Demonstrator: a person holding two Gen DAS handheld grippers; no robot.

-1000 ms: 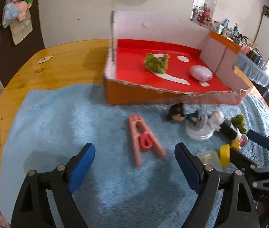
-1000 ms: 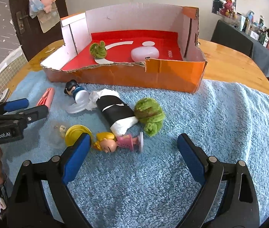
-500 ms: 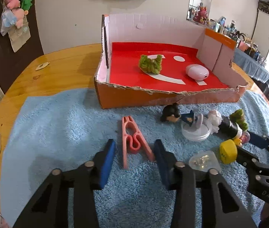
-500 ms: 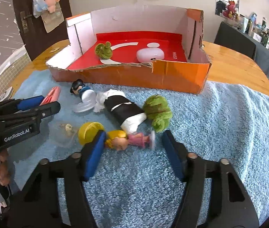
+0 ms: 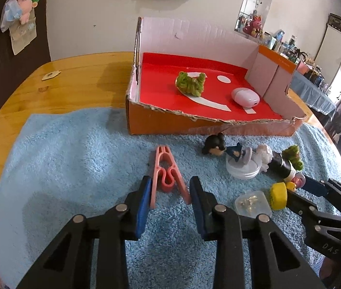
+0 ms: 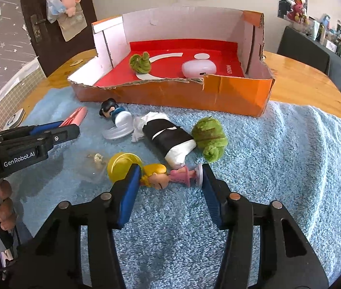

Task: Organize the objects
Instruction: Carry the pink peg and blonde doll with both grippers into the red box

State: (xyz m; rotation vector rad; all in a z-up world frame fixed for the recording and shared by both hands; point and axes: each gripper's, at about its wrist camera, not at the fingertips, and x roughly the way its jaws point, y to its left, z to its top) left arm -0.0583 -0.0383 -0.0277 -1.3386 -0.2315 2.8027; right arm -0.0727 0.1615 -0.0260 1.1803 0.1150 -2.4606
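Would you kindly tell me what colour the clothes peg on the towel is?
The clothes peg is salmon pink, clearest in the left wrist view.

The left claw (image 5: 170, 192) is seen closing on a pink clothes peg (image 5: 166, 177) that lies on a blue towel (image 5: 74, 159) spread over the wooden tabletop (image 5: 62, 82); the peg's spread legs are flanked by the blue pads (image 5: 143, 200), which touch them. Beyond, an open cardboard box (image 5: 170, 125) with a red floor is seen, holding a green plush (image 5: 190, 83) and a pale pink case (image 5: 245, 97). To the right, small figurines (image 5: 221, 145), a yellow cap (image 5: 278, 196) and the right claw (image 5: 315, 187) are visible.
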